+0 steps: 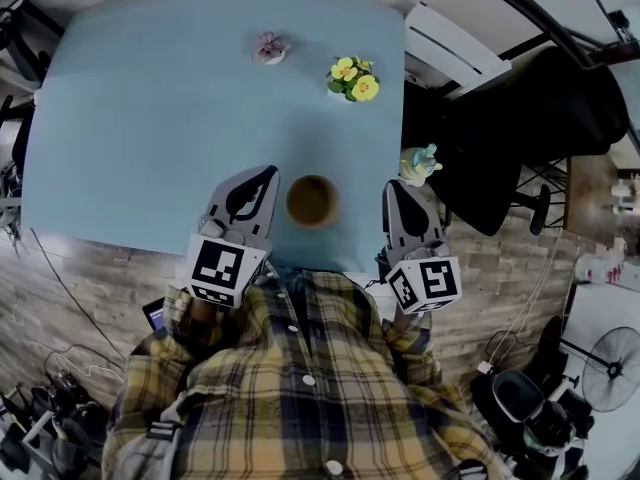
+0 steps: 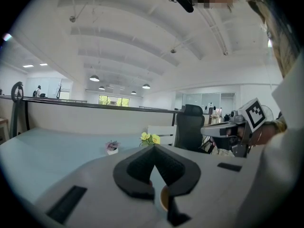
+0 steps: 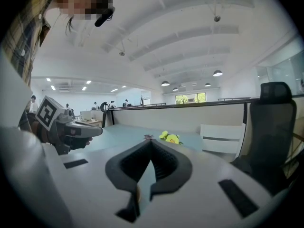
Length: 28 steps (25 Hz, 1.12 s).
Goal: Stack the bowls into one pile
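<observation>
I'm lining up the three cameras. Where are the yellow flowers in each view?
Head view: yellow flowers, upper centre.
Left gripper view: yellow flowers just above the jaw tips.
Right gripper view: yellow flowers just right of the jaw tips.
Shared landmark: the blue table they stand on.

Bright even ceiling light, fisheye edges, soft shadows

**Brown bowl between two grippers**

Close to the near edge of the blue table (image 1: 150, 118) — a brown bowl (image 1: 311, 201), flanked by the left gripper (image 1: 268, 174) and right gripper (image 1: 390, 187), both apart from it, jaws together. Farther back, yellow flowers (image 1: 353, 78) beside a small pink plant (image 1: 270, 47). Below, a plaid shirt (image 1: 290, 378).
</observation>
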Tool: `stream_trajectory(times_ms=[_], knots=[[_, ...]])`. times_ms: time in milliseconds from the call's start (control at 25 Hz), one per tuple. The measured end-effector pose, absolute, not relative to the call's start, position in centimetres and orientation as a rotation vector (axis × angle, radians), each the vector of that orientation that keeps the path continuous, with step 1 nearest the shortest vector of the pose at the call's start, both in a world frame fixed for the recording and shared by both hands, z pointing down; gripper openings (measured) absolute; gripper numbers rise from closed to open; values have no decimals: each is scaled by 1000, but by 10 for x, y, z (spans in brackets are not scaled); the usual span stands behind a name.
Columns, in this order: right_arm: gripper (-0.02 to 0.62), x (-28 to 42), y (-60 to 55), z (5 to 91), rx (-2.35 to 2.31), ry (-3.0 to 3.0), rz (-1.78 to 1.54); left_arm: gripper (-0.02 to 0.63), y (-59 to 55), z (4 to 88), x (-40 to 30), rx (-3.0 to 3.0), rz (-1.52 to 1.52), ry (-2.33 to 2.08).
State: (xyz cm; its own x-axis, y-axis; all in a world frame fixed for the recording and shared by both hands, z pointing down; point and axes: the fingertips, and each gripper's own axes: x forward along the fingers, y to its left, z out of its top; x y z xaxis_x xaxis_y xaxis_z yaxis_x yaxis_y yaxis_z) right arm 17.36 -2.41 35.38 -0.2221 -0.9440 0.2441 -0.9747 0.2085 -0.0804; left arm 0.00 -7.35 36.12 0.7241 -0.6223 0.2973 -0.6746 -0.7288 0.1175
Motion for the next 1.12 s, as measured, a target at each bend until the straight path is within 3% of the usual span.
stream_trajectory(times_ms=[1120], knots=[[2,175,-31,365,1838,-2307,347,-11,-85,368,-2,2704,374,-1056]])
